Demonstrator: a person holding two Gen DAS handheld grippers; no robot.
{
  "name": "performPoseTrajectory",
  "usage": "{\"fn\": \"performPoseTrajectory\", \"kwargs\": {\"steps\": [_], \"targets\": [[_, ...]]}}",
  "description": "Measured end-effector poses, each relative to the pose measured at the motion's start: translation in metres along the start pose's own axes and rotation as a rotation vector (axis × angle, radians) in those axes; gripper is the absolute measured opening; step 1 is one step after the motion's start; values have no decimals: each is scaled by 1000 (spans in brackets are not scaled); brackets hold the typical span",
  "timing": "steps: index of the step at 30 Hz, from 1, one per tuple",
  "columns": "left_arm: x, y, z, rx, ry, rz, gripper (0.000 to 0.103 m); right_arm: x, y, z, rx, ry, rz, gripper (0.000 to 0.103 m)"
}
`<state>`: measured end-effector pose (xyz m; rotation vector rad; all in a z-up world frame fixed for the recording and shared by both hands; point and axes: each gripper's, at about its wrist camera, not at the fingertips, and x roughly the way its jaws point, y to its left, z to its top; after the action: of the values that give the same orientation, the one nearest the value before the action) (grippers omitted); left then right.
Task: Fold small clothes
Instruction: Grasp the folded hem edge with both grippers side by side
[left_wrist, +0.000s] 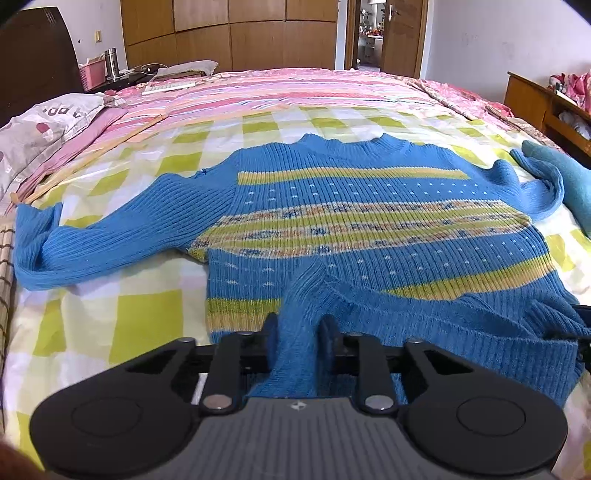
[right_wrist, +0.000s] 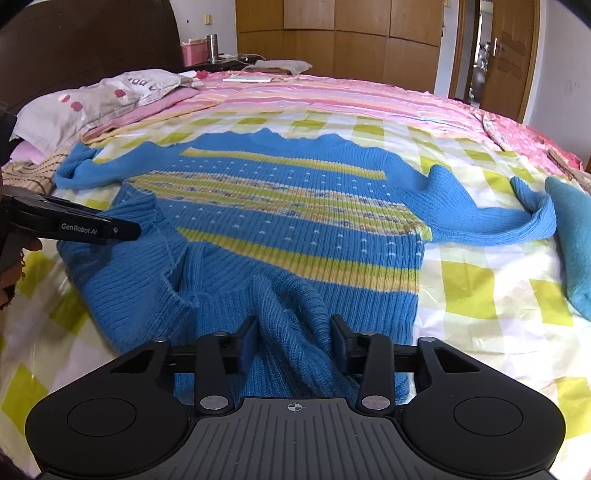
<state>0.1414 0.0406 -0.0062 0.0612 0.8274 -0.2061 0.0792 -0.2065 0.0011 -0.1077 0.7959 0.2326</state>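
Left gripper (right_wrist: 125, 230), marked "GenRobot.AI", pinches sweater (right_wrist: 280, 206) hem; right gripper (right_wrist: 294, 338) likewise.

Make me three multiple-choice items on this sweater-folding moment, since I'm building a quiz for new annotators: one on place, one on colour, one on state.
1. Where does the sweater lie?
A. on the checked bedsheet
B. on the floor
C. in a drawer

2. What is its main colour?
A. red
B. blue
C. black

3. What do the left tool and the right tool grip?
A. nothing
B. a pillow
C. the sweater's bottom hem

Answers: 1 A, green-and-white checks show all round it. 2 B, blue knit with yellow-green stripes. 3 C, bunched hem fabric sits pinched between each tool's fingers.
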Motion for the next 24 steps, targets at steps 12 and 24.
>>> {"fn": "performPoseTrajectory", "kwargs": {"steps": [12, 24], "targets": [[-14, 7, -9, 9, -1, -11, 26, -15, -1, -6, 10, 2, 5, 20], [-10, 12, -5, 55, -33, -34, 45, -26, 1, -6, -24, -35, 10, 28]]}}
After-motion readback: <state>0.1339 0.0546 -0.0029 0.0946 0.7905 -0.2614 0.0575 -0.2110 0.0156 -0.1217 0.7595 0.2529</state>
